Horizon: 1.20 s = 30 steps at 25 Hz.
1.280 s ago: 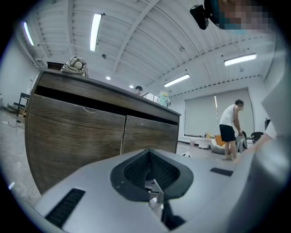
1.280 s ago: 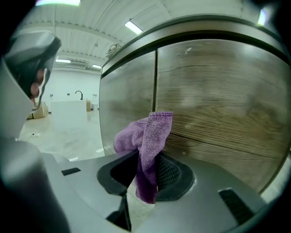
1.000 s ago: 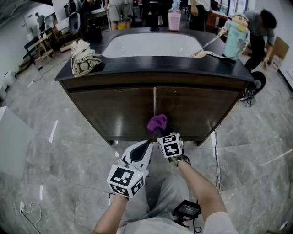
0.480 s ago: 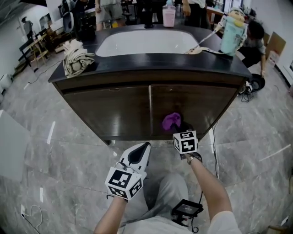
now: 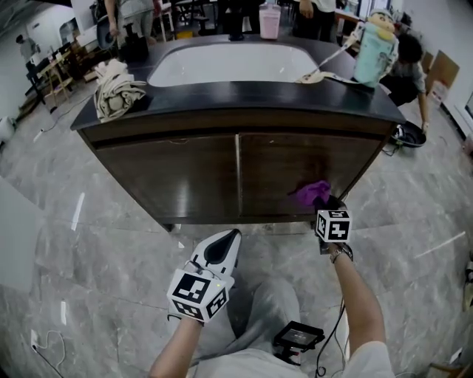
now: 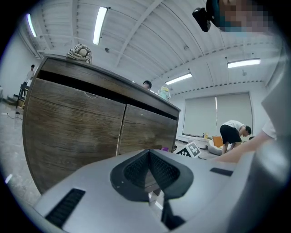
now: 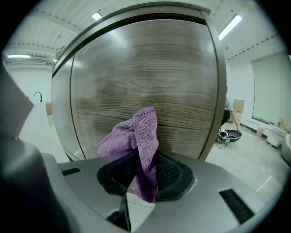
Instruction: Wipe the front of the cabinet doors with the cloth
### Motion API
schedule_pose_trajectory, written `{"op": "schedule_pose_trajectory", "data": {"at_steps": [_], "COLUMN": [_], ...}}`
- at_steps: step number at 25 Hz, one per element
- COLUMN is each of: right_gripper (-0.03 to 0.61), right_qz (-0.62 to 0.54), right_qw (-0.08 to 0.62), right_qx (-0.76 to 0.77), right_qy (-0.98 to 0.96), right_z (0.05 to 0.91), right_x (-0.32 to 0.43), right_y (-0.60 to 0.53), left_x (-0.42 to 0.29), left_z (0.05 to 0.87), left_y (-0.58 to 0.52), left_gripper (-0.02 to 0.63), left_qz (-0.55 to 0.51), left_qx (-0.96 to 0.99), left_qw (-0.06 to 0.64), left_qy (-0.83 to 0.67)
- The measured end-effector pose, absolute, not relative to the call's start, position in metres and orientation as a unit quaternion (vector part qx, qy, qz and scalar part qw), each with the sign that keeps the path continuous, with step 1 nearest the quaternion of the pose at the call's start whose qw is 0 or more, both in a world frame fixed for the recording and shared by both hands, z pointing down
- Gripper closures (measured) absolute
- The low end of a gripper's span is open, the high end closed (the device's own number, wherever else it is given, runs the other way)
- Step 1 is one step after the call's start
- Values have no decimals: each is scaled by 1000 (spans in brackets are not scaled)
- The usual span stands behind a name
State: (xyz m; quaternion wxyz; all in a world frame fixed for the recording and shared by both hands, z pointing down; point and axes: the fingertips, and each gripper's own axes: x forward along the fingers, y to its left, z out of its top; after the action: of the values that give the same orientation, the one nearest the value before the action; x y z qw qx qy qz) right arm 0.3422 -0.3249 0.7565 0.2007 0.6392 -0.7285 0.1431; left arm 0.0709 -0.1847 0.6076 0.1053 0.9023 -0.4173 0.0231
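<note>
At the lower right of the cabinet front, low on the right cabinet door (image 5: 295, 162), the purple cloth (image 5: 313, 193) is bunched before the wood grain; whether it presses on the panel or hangs just short of it cannot be told. The right gripper (image 5: 323, 205) carries it: in the right gripper view its fingers (image 7: 175, 175) clamp the cloth's lower fold, while the free upper part stands up loosely above them, in front of the door. This gripper points at the cabinet face, close to the door's outer edge.

The left cabinet door (image 5: 174, 170) meets the right one at a thin vertical seam near the cabinet's middle. The left gripper (image 5: 228, 239) is held back from the cabinet, below that seam and over the grey marbled floor (image 5: 89, 244); its fingers (image 6: 136, 170) are closed on each other, with nothing between them.

Above the doors runs the cabinet's dark table top (image 5: 244, 94), set with a white basin (image 5: 222, 63). A cream bundle (image 5: 114, 90) lies at its left end, a pale-green container (image 5: 372, 52) stands at its right end, and a pink cup (image 5: 269, 21) stands at its far edge. Beyond the cabinet's right end a person (image 5: 410, 59) bends toward the floor.
</note>
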Motion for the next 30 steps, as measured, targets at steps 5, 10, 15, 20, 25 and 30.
{"op": "schedule_pose_trajectory", "data": {"at_steps": [5,10,15,20,25,30], "right_gripper": [472,472,472,472,472,472], "right_qz": [148,158,183,199,196,155], "right_qw": [202,196,171,152,185,241], "right_qx": [664,689,708,734,684,588], "right_qy": [-705,-680,-660,-632,-677,-757], "right_z": [758,759,757,765,795,804], "right_x": [384,424,454,449,394,301], "right_y": [-322,-318,-315,-298,-277,-266], "left_x": [72,72,76,81,78,75], "left_z": [607,608,611,614,616,619], "left_y": [-187,-187,-187,-184,-184,-184], "left_gripper": [611,611,611,611,611,611], "left_qz": [25,30,33,32,34,32], "left_qx": [902,902,902,902,900,898], "left_qw": [104,104,105,109,111,114], "left_qy": [-417,-419,-418,-416,-419,-424]}}
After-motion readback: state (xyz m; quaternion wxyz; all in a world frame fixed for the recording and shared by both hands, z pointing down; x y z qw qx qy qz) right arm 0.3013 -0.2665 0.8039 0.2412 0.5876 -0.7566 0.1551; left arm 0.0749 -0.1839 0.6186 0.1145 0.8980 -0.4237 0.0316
